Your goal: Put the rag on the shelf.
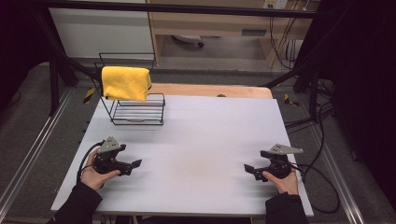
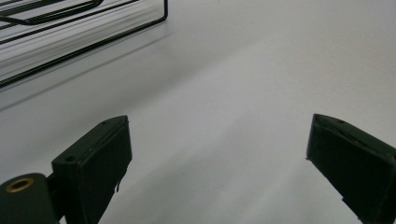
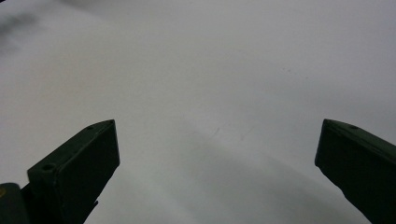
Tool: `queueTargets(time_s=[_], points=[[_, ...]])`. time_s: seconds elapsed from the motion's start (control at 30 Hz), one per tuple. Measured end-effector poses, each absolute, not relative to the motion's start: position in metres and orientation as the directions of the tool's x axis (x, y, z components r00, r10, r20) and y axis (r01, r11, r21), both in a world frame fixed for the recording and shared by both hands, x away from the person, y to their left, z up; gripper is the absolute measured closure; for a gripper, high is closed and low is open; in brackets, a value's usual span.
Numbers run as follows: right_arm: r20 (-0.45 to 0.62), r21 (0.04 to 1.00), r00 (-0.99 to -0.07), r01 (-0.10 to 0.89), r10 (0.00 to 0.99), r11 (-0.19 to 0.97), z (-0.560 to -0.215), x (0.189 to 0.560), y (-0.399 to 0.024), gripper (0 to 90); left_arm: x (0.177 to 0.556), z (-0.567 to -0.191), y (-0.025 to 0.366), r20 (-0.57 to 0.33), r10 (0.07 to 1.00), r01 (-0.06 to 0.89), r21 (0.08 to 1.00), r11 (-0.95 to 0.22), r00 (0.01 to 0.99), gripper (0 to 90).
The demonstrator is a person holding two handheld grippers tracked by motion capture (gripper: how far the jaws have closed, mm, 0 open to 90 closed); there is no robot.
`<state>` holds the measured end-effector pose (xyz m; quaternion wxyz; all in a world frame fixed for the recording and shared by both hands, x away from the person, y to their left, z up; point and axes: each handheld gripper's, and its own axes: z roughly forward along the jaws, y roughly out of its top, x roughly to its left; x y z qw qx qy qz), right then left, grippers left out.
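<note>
Both grippers, left (image 1: 136,163) and right (image 1: 248,167), wide open and empty; we'd pinch that soft, light cloth (image 1: 126,83) at its hanging edge.

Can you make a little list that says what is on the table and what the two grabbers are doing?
table: white
rack: black wire, far left corner
cloth: yellow, hung over the rack's top bar
left gripper: open, holding nothing, low near the front left
right gripper: open, holding nothing, low near the front right
nearest to rack: left gripper
</note>
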<state>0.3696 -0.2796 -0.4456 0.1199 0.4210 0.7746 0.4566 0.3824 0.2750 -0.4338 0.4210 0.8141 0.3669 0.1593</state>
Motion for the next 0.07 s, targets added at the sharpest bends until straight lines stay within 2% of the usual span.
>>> queueTargets(time_s=[0.07], points=[[0.19,0.808,-0.623,0.538,0.759,0.24,-0.4466,0.3698,-0.2786,0.5,0.3821,-0.4342,0.275,-0.052,0.732,0.465,0.802,-0.374,0.679,6.7]])
